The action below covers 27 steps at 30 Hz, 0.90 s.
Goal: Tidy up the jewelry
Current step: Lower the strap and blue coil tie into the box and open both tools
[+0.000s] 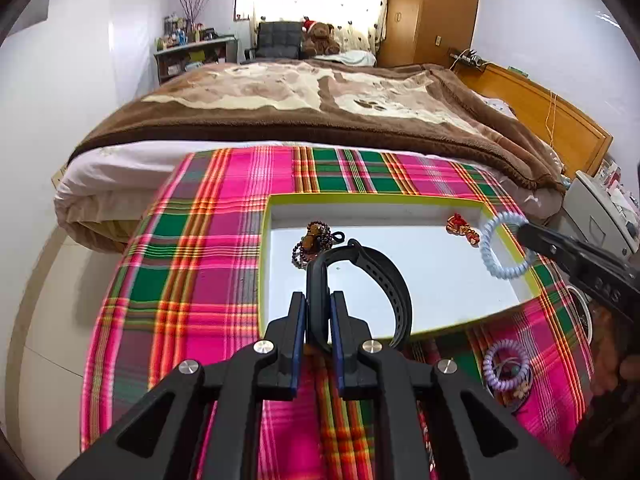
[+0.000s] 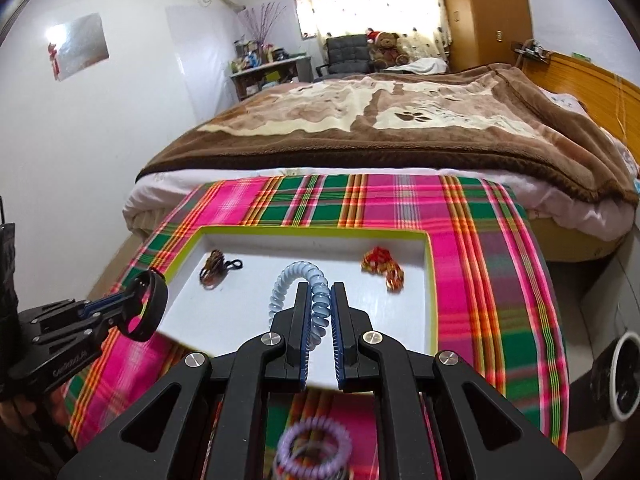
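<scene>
My left gripper (image 1: 318, 297) is shut on a black strap band (image 1: 386, 280), held over the near part of a white tray with a lime-green rim (image 1: 360, 199). In the right wrist view the same left gripper (image 2: 134, 298) holds the black band (image 2: 161, 300) above the tray's left rim (image 2: 178, 258). My right gripper (image 2: 320, 292) is shut on a pale blue spiral coil band (image 2: 294, 274); the left wrist view shows that coil (image 1: 502, 246) over the tray's right rim. Dark beads (image 1: 316, 240) and a red-gold piece (image 1: 462, 227) lie in the tray.
The tray rests on a pink and green plaid cloth (image 1: 192, 272). A purple coil band (image 2: 316, 446) lies with other small pieces on the cloth at the near edge. A bed with a brown blanket (image 1: 320, 92) stands just behind.
</scene>
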Tool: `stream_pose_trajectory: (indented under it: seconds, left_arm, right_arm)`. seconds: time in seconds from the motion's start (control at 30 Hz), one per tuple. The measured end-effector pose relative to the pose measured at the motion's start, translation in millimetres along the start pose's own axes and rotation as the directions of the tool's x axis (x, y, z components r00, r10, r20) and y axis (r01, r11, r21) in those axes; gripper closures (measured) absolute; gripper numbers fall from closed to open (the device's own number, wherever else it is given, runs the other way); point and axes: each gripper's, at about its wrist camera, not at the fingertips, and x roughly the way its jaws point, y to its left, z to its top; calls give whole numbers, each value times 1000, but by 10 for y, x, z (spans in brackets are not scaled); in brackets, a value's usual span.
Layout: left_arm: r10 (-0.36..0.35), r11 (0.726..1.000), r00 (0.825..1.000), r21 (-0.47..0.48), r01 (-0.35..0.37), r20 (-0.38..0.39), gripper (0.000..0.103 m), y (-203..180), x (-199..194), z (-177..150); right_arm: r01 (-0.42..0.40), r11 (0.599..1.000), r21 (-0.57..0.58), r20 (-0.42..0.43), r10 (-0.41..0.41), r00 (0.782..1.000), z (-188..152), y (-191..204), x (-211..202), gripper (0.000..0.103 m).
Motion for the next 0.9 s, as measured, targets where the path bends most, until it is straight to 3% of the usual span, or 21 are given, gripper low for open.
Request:
stream_pose_trajectory:
  seconds: [0.43, 0.9]
  left_arm:
    - [9, 1000, 998, 10, -9, -65, 90, -31, 469, 98]
    - [25, 1000, 995, -8, -26, -94, 90, -2, 666, 122]
  right_arm:
    - [-7, 1000, -24, -126, 4, 992, 196, -64, 731, 93]
    - [50, 996, -78, -176, -63, 982, 209, -67, 1031, 93]
